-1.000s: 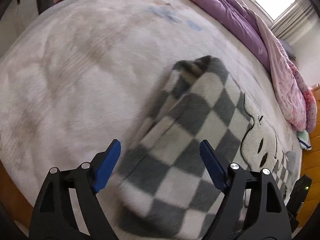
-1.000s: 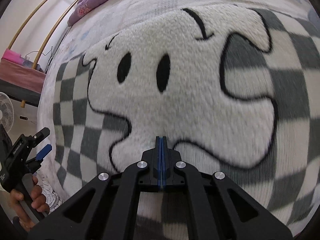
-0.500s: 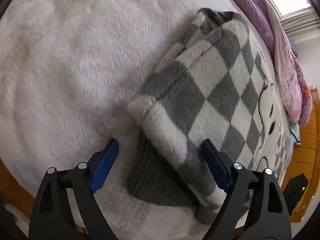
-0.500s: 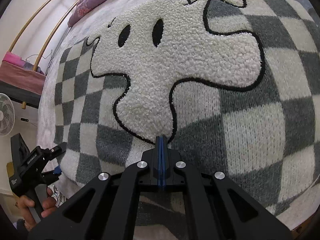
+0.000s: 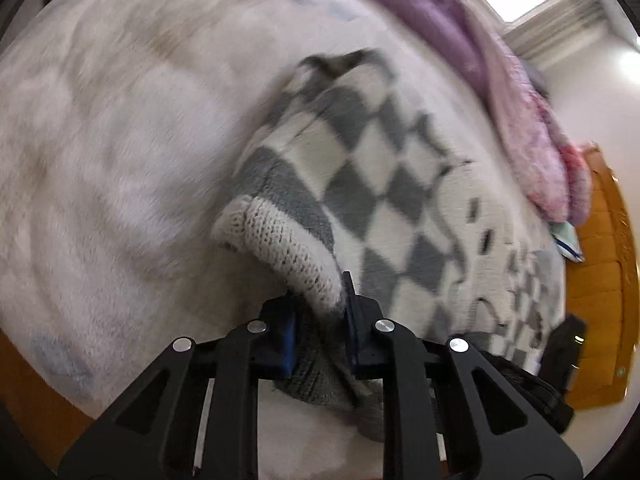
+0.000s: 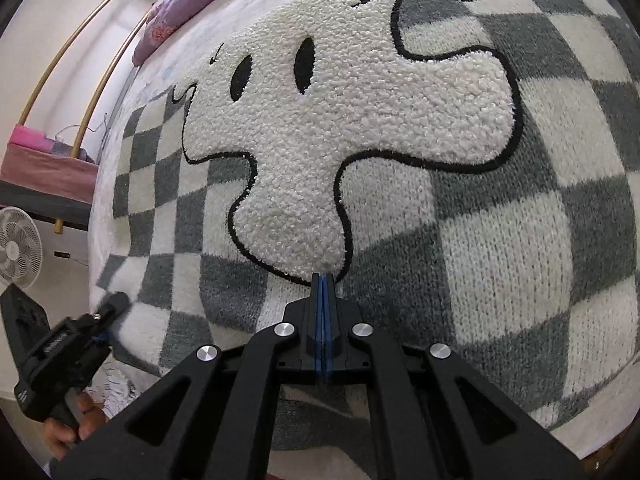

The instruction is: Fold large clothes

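While the left gripper (image 5: 320, 312) is clamped on the sweater's (image 6: 500, 240) ribbed cuff (image 5: 288, 252), the right gripper (image 6: 323, 280), jaws pressed together on nothing visible, hovers over the fleecy motif (image 6: 340, 120). Sweater lies spread near the bed's (image 5: 100, 140) front edge. One sleeve is lifted; folding appears barely begun, body unfolded.

No readable text, label, brand or number shows in either view; a small pale mark on the left gripper's (image 6: 102, 320) black body is too small to make out.
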The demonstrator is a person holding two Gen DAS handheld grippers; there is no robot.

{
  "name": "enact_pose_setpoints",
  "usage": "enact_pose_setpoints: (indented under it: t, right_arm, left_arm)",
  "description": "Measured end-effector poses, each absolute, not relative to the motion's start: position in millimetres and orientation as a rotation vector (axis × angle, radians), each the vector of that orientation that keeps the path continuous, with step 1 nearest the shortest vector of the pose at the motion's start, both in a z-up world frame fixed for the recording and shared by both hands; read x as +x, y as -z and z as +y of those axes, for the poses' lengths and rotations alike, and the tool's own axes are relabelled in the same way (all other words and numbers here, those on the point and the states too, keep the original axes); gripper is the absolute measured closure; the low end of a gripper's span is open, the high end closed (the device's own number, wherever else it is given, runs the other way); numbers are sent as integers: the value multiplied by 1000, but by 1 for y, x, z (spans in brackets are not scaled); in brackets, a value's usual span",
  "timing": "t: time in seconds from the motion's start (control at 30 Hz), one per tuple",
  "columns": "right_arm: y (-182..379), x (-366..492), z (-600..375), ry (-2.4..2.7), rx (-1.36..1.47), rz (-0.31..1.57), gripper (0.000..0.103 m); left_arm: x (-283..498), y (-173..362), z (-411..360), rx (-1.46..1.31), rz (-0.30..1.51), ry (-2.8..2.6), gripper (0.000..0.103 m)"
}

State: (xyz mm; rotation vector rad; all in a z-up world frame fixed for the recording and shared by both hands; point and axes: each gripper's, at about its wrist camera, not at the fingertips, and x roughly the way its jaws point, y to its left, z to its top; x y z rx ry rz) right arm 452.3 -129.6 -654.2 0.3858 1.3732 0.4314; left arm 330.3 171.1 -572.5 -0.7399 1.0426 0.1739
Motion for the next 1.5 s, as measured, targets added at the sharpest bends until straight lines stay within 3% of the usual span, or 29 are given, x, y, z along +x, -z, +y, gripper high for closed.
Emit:
enact_pose_setpoints:
  t: [0.13,0.2,0.27,0.3,0.63,1.0,1.07,1.13,1.17,1.27,1.3,1.33,1.5]
  right_arm:
    - [653,456,-137,-430,455,1401,98]
    - [644,454,-138,-460,475,1370,85]
    - [631,448,-133,-539,471,1321,61]
    - [622,442,-129,-589,447,1288,56]
    - [560,374,-59,-941,75,1008,26]
    - [584,391,9,-865,-25,955,26]
    - [587,394,12,-854,-26,969,42]
    - [592,397,13,-837,-11,1000,72]
    - [594,399,8,-834,17,1019,79]
    - [598,405,-6,-828,87,1064,83]
    - [598,407,-10,-823,103,1067,83]
    - [598,408,-13,-822,121,1077,83]
    - [602,414,-26,-814,197,1097,84]
  left_arm:
    - [345,550,155,-648,1024,-124,86]
    - [349,546,152,-658,1023,-117,86]
    - [348,541,152,-651,1015,-109,86]
    - [346,538,153,-649,1010,-101,86]
    - [354,526,166,-846,1012,-37,86]
    - [363,518,156,-807,1024,-11,85]
    - [365,520,157,-798,1034,-15,84]
    - [368,524,163,-809,1060,-39,75]
    - [369,530,167,-841,1091,-47,70]
    - [367,538,178,-930,1090,10,47]
    - [366,537,181,-922,1083,-18,30]
    - [364,535,186,-911,1062,-66,20]
    - [380,544,219,-929,1056,-229,18]
